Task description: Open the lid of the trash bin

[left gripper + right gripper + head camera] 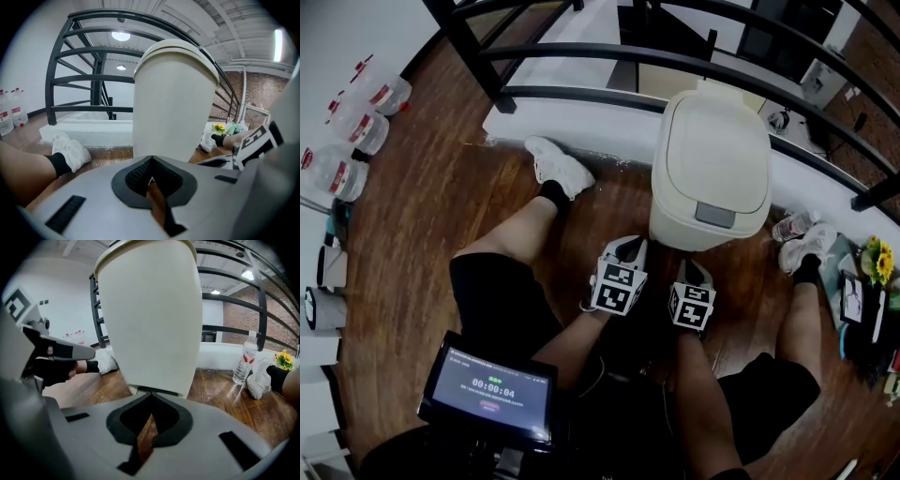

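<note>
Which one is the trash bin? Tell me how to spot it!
Find the black railing at the far edge of the wooden floor. Just in front of it, between the person's white shoes, stands the trash bin. It's the only tall cream thing there, with a rounded shut lid and a grey tab at the front.

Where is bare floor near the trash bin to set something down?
Bare wood floor lies left of the trash bin, between the white shoe and the water jugs. Right of the bin is crowded: a bottle, a second shoe, flowers.
</note>
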The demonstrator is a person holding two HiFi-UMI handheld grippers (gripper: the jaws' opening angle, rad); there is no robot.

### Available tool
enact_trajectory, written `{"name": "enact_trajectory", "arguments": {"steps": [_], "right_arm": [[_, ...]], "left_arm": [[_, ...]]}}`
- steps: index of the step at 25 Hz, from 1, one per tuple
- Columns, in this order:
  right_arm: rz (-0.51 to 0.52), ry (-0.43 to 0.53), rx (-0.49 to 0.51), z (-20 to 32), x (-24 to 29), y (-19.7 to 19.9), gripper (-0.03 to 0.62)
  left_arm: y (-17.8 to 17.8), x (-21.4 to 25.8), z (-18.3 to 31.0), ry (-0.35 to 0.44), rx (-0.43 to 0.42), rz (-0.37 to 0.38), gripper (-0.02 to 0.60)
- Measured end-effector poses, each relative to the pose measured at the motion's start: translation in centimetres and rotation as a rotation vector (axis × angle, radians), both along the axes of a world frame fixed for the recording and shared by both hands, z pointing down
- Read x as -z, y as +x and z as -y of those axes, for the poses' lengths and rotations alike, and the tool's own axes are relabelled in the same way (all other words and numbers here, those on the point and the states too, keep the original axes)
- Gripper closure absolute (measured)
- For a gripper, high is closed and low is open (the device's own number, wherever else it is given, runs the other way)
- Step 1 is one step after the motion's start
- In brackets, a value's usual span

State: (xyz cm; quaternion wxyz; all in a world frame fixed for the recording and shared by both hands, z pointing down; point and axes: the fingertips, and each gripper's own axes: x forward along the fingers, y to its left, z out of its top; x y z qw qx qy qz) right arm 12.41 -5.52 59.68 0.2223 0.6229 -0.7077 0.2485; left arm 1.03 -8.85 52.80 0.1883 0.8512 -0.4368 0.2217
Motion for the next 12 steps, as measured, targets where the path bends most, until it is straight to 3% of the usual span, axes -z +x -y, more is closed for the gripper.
{"name": "enact_trajectory", "arguments": {"steps": [5, 12], "right_arm": [[-0.011, -0.033, 0.021, 0.9, -1.1, -0.6, 0.589], [-0.021, -0.093, 0.006, 2.9, -3.4, -0.1, 0.589]], "left_arm": [[0.4, -0.4, 1.5, 0.03, -0.032, 0.045, 0.583], [-1.0, -1.9, 3.4, -0.012, -0.033, 0.071, 0.583]]}}
